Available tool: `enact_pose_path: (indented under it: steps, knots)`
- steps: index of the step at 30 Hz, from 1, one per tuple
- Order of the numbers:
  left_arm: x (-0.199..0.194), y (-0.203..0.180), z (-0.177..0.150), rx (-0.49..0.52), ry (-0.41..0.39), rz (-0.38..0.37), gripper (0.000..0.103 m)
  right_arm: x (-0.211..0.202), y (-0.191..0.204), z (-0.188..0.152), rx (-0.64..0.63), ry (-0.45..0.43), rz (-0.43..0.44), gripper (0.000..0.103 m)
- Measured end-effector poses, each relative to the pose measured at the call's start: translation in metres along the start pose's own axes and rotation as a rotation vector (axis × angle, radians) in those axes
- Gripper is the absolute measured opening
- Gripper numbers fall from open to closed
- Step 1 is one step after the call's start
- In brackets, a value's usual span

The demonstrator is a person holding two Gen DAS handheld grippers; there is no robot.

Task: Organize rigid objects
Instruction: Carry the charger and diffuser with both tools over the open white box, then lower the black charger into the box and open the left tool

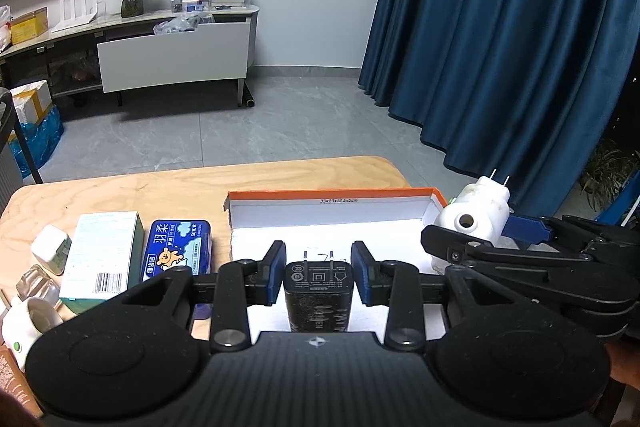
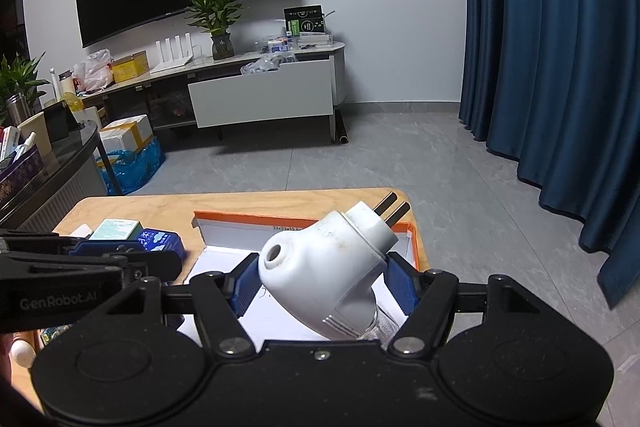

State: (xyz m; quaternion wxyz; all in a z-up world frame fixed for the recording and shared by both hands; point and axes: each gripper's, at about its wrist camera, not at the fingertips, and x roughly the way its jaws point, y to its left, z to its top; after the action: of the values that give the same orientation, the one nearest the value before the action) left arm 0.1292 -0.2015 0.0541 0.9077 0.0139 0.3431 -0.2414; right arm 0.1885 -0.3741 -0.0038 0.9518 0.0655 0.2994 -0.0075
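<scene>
My left gripper (image 1: 319, 263) is shut on a black charger (image 1: 319, 291), prongs pointing forward, over the white floor of an orange-rimmed cardboard box (image 1: 336, 193). In the right wrist view my right gripper (image 2: 324, 281) is shut on a white plug-in device (image 2: 328, 267) with a round hole, its two prongs tilted up to the right, above the same box (image 2: 240, 215). The left wrist view shows that right gripper (image 1: 476, 231) with the white device (image 1: 472, 219) by the box's right end. The left gripper (image 2: 168, 257) enters the right wrist view from the left.
On the wooden table (image 1: 120, 191) left of the box lie a blue tin (image 1: 178, 251), a pale green carton (image 1: 102, 259), a white adapter (image 1: 50, 253), a clear piece (image 1: 34, 283) and a white cup-shaped device (image 1: 28, 323). A blue curtain (image 1: 500, 47) hangs at the right.
</scene>
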Motion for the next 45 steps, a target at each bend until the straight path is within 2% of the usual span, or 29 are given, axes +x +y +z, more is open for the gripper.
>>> enact_pose_path:
  steps: [45]
  knots:
    - [0.009, 0.001, -0.002, -0.003, 0.009, -0.007, 0.036, 0.015, 0.002, -0.008, 0.003, 0.02, -0.017, 0.08]
